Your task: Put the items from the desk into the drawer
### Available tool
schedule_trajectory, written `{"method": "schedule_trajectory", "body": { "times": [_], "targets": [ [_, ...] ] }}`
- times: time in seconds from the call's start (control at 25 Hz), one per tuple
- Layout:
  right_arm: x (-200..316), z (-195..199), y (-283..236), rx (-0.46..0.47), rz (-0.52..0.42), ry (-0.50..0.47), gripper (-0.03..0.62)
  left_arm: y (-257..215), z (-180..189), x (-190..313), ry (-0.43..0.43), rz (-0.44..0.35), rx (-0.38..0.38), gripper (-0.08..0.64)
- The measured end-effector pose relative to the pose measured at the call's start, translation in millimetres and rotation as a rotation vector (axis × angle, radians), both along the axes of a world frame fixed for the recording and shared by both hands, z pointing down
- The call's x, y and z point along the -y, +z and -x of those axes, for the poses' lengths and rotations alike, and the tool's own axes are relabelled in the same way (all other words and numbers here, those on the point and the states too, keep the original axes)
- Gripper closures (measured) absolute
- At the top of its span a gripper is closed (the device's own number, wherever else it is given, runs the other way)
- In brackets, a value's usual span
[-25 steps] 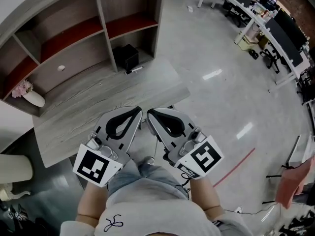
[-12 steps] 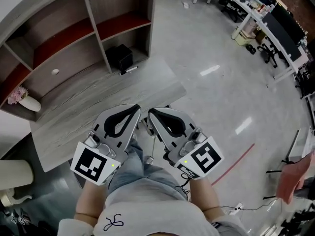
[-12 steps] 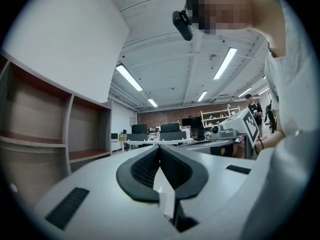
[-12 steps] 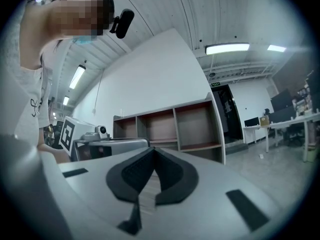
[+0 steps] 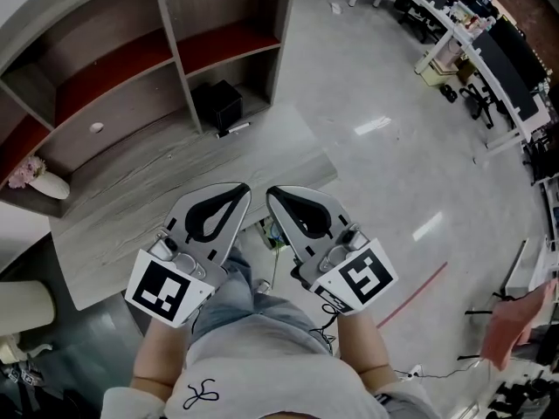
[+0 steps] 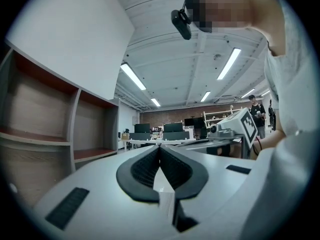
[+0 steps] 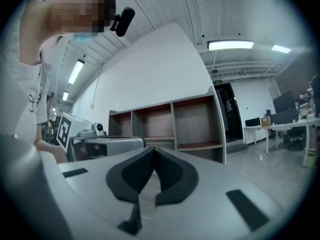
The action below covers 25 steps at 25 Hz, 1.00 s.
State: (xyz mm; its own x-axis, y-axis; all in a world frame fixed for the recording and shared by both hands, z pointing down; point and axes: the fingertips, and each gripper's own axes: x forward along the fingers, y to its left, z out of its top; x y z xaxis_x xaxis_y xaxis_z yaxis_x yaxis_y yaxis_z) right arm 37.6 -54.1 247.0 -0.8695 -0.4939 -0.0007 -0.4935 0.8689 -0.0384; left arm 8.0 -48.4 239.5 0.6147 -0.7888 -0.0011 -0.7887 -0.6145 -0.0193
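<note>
**Head view.** Left gripper [image 5: 243, 192] and right gripper [image 5: 272, 193] are held side by side close to the torso, tips pointing toward the bench [image 5: 148, 190]. Each pair of jaws is drawn together at the tip, with nothing carried. Over the last second the grippers have barely shifted. The bench has slid a little in the frame, and a denim-clad leg [image 5: 234, 279] now shows further forward between the grippers. I read this as the person stepping in, not reaching. A slim dark-and-white item [image 5: 231, 130], perhaps a pen, lies on the bench at its far edge, well apart from both grippers. A black box [image 5: 218, 103] stands just behind it at the foot of the shelf unit [image 5: 166, 24]. A white vase [image 5: 42, 182] of pink flowers sits at the far left end. No drawer can be made out from here.

**Left gripper view.** The ribbed pads meet at the tip and the gap behind them is empty. It looks out level past the shelf unit to distant office desks, with the right gripper alongside.

**Right gripper view.** Jaws closed tip to tip and empty. The shelf unit is ahead, with the bench surface just below.

**Judgement.** The task has not begun. An approach is under way, the slim item is the likely first pick, and the jaws must be opened first.
</note>
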Motion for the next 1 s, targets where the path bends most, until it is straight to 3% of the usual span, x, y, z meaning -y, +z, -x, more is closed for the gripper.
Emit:
{"method": "schedule_trajectory", "body": {
  "times": [0.56, 1.0],
  "targets": [
    [97, 69, 16, -0.11, 0.022, -0.065, 0.584, -3, 72, 76, -0.065, 0.011, -0.027, 0.55],
    [183, 118, 98, -0.306, 0.108, -0.104, 0.583, 20, 115, 124, -0.058, 0.03, -0.031, 0.549]
  ]
}}
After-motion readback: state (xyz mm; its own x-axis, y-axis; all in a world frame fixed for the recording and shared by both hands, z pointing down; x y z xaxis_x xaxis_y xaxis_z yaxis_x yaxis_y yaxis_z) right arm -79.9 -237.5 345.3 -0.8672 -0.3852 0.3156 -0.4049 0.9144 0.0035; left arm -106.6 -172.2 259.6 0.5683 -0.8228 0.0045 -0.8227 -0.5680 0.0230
